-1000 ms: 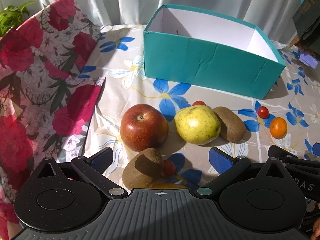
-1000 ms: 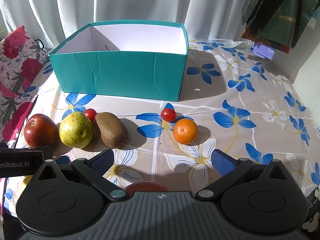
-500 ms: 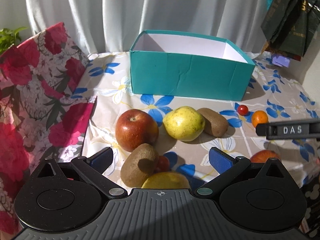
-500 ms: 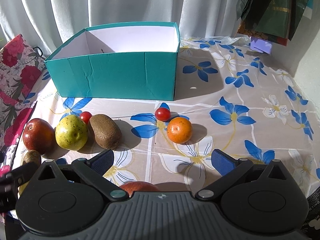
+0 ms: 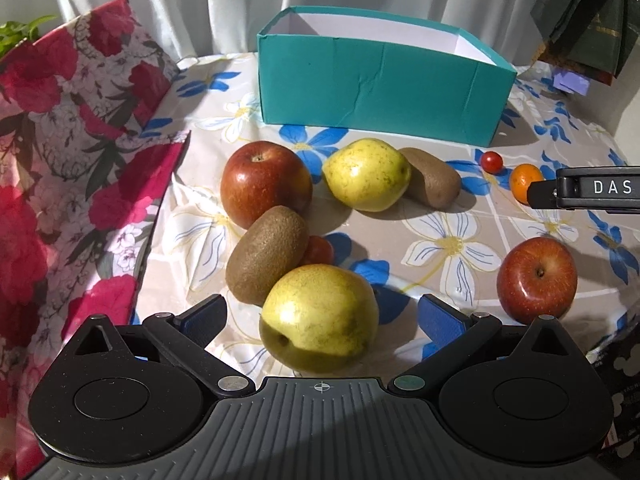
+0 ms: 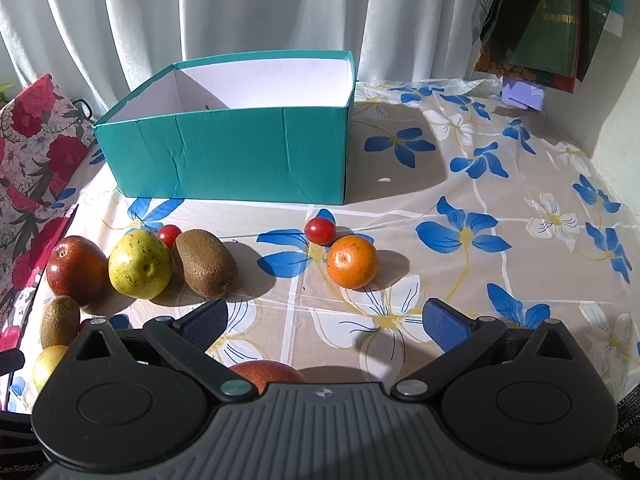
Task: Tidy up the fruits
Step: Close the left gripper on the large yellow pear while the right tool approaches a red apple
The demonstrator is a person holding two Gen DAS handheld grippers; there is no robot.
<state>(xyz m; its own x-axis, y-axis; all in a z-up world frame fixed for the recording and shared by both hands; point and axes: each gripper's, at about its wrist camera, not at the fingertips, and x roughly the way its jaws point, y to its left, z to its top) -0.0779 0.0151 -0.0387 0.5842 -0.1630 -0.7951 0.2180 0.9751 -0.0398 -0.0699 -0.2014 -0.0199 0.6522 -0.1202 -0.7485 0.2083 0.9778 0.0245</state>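
An empty teal box stands at the back of the table. In front of it lie a red apple, a yellow pear, two kiwis, cherry tomatoes and an orange. A second pear lies between the open jaws of my left gripper. A second apple lies near the front edge, under my open right gripper.
A red floral bag stands along the left. Dark bags hang at the back right above a purple item. White curtains close the back. A flowered cloth covers the table.
My left gripper has pulled back and risen, so the near pear and the second apple have come into view. My right gripper has also risen and shifted back.
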